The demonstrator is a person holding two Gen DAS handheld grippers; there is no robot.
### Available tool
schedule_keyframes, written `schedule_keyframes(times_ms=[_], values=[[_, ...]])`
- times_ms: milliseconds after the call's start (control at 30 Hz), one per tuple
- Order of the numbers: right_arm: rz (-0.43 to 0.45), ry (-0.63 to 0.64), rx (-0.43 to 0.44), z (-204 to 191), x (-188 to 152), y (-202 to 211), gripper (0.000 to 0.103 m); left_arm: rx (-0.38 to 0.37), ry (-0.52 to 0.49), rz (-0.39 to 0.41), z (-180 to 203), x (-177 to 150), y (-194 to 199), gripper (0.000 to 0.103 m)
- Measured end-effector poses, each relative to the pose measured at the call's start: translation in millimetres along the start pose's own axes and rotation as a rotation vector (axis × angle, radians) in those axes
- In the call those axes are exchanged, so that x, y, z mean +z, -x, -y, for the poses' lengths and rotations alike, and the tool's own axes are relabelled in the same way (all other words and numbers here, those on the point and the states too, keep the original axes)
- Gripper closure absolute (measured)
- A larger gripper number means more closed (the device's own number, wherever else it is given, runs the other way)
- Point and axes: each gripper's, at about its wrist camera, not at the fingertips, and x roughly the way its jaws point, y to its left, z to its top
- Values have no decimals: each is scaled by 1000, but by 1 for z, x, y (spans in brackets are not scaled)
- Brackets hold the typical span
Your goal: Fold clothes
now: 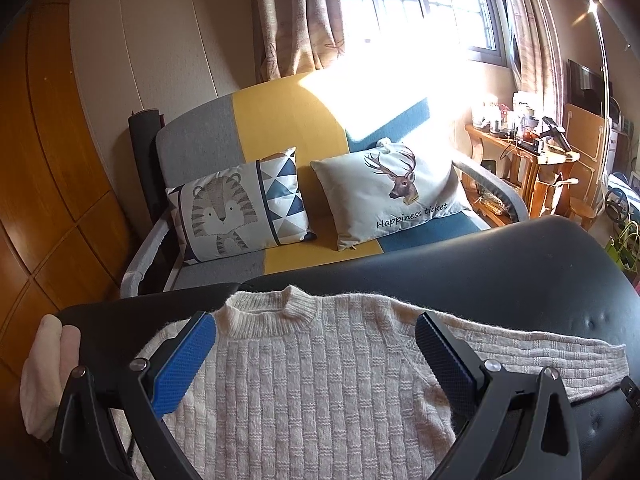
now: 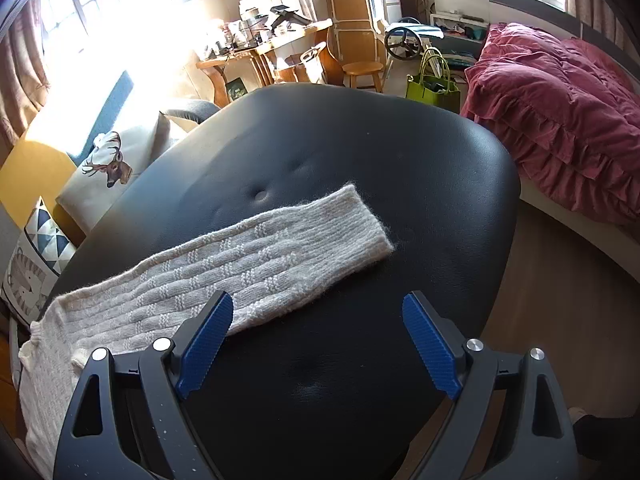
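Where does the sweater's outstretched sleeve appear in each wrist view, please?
Left wrist: the sleeve runs to the right edge, beyond the right-hand blue pad.
Right wrist: the sleeve crosses the centre, cuff pointing right.
Shared landmark: the deer cushion behind the black table.

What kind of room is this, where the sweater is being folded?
Most likely a lived-in bedroom or bed-sitting room at home: a bed with a pink ruffled quilt, a sofa with animal cushions under a curtained window, and a cluttered wooden side table.
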Motion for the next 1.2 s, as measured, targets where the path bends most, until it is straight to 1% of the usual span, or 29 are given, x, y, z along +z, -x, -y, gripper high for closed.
schedule_keyframes(times_ms=[133,300,633,767,867,1033,1133,1200], values=[[-9,-4,-33,3,2,-12,13,0,-5,-6,2,-1,-3,1],[-27,-17,-53,7,5,-27,13,-2,-2,-17,2,-1,-8,1],[-56,-25,-63,9,2,-42,13,-9,4,-40,3,-3,-18,1],[-74,-37,-54,9,-1,-48,13,-10,4,-49,4,-4,-21,1],[-71,-38,-51,8,-2,-49,8,-14,7,-56,4,-5,-24,1],[-64,-52,-42,9,-3,-50,7,-20,10,-70,3,-4,-30,1],[-58,-72,-18,12,-4,-47,7,-36,11,-78,3,-6,-33,1],[-49,-103,7,18,-5,-43,7,-71,19,-96,2,-8,-37,1]])
